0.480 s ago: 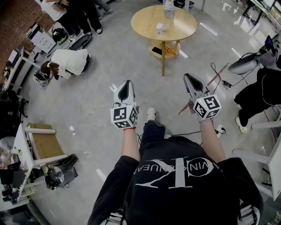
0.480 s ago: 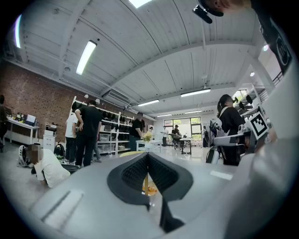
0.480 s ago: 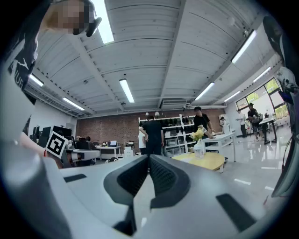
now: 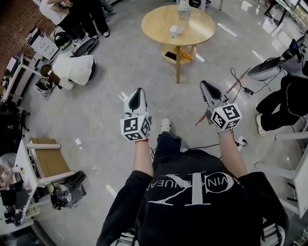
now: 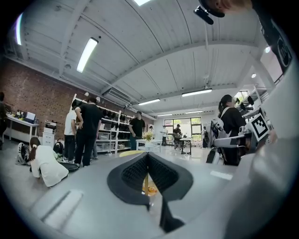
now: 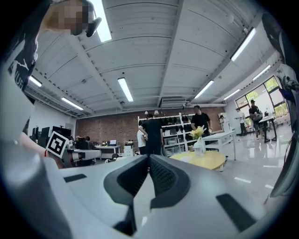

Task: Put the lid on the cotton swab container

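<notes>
Two grippers, both empty, are held level in front of the standing person.

Head view: the left gripper (image 4: pixel 137 92) and right gripper (image 4: pixel 205 85) point toward the round wooden table (image 4: pixel 156 24) and are well apart from it. It reads as a carrying posture, since nothing is within reach. A small white container (image 4: pixel 174 31) sits on the tabletop near a clear bottle (image 4: pixel 185 9). It is probably the cotton swab container; I can't make out a separate lid.

Left gripper view: the jaws are pressed together with nothing between them. Only the table leg (image 5: pixel 145 183) shows past them.

Right gripper view: the jaws are likewise closed on nothing, with the table off to the right and far ahead.

My read is that the task hasn't started. The person has to walk up first, and the jaws are closed because there's nothing to take.
</notes>
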Demonstrator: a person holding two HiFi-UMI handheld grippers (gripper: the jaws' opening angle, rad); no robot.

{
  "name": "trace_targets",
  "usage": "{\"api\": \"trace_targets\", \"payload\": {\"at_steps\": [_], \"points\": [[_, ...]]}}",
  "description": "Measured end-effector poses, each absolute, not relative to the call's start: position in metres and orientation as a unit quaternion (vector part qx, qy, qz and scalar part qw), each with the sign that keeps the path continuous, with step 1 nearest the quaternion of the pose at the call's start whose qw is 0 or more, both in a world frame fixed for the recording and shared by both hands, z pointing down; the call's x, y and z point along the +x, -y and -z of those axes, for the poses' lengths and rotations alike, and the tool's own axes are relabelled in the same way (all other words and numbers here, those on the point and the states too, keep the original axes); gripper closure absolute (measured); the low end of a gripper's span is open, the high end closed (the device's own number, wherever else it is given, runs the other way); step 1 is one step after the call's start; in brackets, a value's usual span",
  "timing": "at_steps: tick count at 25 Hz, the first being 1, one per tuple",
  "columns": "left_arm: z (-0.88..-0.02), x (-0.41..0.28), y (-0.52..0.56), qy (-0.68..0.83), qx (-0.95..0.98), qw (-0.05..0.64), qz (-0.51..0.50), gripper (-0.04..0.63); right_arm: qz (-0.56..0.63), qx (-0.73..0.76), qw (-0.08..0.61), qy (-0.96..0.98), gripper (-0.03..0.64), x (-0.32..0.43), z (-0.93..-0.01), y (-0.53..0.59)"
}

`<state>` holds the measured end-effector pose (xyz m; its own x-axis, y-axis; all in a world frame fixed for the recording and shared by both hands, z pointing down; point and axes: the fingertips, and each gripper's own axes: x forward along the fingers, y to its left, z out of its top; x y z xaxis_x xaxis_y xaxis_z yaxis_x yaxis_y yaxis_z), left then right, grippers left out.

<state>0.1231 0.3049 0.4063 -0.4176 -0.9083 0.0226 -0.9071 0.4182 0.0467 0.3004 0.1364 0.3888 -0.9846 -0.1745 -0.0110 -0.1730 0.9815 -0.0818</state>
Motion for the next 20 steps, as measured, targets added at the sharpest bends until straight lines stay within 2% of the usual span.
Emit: {"api": "trace_targets", "payload": {"at_steps": [16, 20], "points": [[-0.416, 0.049, -0.247, 0.832, 0.553, 0.043, 0.022, 0.575, 0.05, -0.094, -0.006, -0.994, 0.591, 0.23, -0.399, -0.086], [-0.415, 0.02, -0.228, 0.823, 0.565, 0.05, 0.028, 0.517, 0.065, -0.108, -0.01, -0.992, 0.589, 0.207, -0.4, -0.065]]}}
